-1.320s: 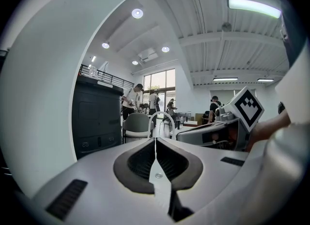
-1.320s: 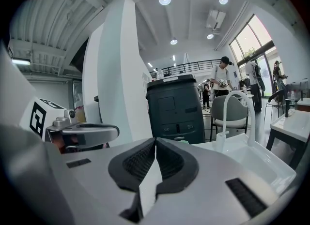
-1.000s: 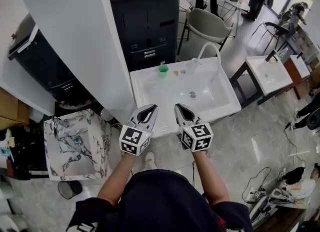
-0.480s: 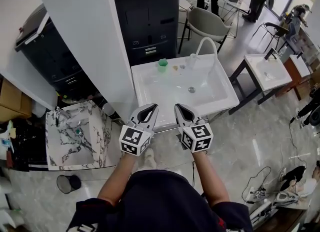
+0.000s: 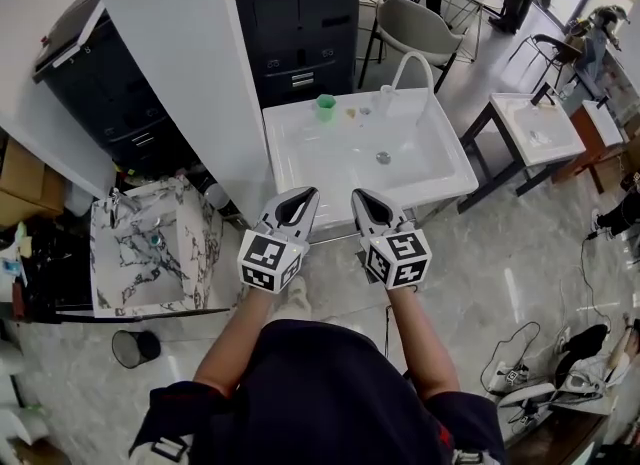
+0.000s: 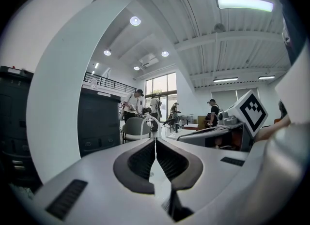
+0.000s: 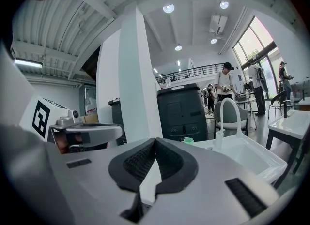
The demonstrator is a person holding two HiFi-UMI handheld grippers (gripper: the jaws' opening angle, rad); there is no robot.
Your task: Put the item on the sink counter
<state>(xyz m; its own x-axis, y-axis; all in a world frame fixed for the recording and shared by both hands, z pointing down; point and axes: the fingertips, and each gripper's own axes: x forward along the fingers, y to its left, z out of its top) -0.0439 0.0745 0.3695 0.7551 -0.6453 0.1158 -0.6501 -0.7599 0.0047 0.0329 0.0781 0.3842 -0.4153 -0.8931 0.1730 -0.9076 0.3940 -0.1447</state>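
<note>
A white sink point(image 5: 300, 168) with a tall white faucet point(image 5: 414, 66) stands ahead of me on the floor. A small green cup point(image 5: 325, 105) sits on its back counter, with two tiny items point(image 5: 352, 111) beside it. My left gripper point(image 5: 310, 193) and right gripper point(image 5: 357, 194) hover side by side just before the sink's front edge. Both are shut with nothing between the jaws. In the right gripper view the shut tips point(image 7: 155, 141) point toward the green cup point(image 7: 189, 141) and the faucet point(image 7: 227, 115). The left gripper point(image 6: 155, 139) is shut too.
A wide white pillar point(image 5: 170, 73) rises left of the sink, a black cabinet point(image 5: 300, 23) behind it. A marble-patterned sink point(image 5: 150, 253) stands at the left, another white sink point(image 5: 535, 128) at the right. A grey chair point(image 5: 420, 33) and people are farther back. Cables lie on the floor at the lower right.
Both grippers have risen slightly in the view, still side by side and shut. The view has shifted, so the sink sits a little higher in the frame.
</note>
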